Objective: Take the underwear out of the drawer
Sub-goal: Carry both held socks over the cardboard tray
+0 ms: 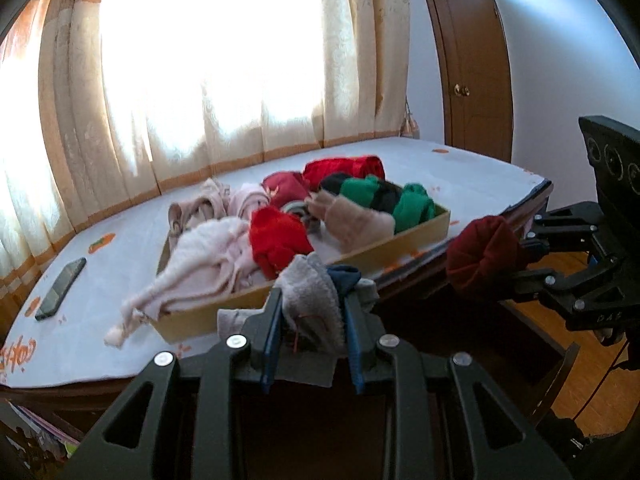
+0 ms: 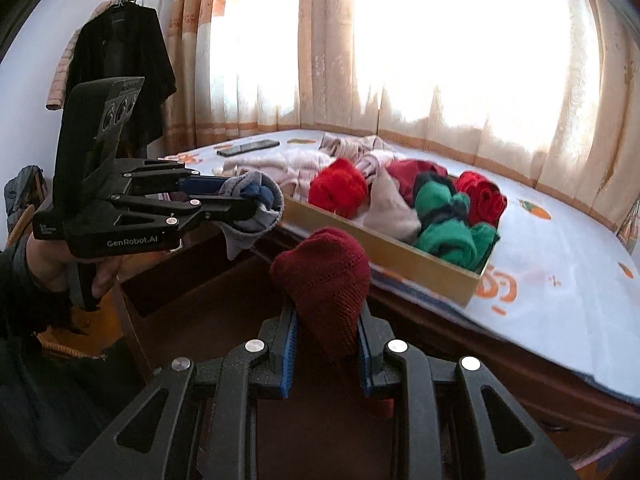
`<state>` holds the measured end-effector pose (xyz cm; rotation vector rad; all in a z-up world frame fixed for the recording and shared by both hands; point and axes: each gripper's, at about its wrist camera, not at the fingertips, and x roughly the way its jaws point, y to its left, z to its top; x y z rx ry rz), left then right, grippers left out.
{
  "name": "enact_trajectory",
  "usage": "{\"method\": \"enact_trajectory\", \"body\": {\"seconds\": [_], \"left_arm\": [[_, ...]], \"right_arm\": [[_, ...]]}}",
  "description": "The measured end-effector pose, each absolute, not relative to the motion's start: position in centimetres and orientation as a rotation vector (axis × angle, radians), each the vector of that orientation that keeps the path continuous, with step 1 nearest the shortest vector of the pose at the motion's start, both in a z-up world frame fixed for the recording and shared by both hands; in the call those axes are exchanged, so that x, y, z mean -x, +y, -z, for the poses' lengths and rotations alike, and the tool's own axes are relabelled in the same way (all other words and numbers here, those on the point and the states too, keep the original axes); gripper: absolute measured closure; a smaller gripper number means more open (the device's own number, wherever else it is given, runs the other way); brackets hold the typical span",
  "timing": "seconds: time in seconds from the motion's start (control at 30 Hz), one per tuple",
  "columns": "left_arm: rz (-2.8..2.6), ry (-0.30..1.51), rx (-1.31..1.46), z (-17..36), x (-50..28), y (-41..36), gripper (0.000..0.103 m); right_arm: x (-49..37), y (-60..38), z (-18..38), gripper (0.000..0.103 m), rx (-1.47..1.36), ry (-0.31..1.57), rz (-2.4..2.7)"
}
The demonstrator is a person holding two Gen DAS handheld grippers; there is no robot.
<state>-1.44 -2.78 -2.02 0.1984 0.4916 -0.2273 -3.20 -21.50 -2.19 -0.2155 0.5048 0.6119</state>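
Sunlit curtains (image 1: 208,60) – wooden door (image 1: 472,80), white walls.

tongs (image 1: 312,312): 2 | box (image 1: 360,256): 1 | phone (image 1: 60,290): 1 | green rolls (image 1: 414,202): 2

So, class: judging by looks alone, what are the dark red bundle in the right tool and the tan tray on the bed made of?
Dark red bundle: probably knitted fabric; matte with visible open mesh stitches. Tan tray: likely cardboard; flat, thin, matte walls.
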Motion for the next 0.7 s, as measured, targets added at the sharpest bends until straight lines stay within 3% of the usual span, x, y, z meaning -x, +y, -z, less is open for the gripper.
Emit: {"method": "enact_trajectory", "body": {"seconds": [0.7], "left_arm": [[0.217, 0.472, -0.261, -2.3, -5.5, -2.6, 0.076]], "right_arm": [[-5.1, -21.1, -3.9, 0.076, 0.156, 0.491, -0.547]]}}
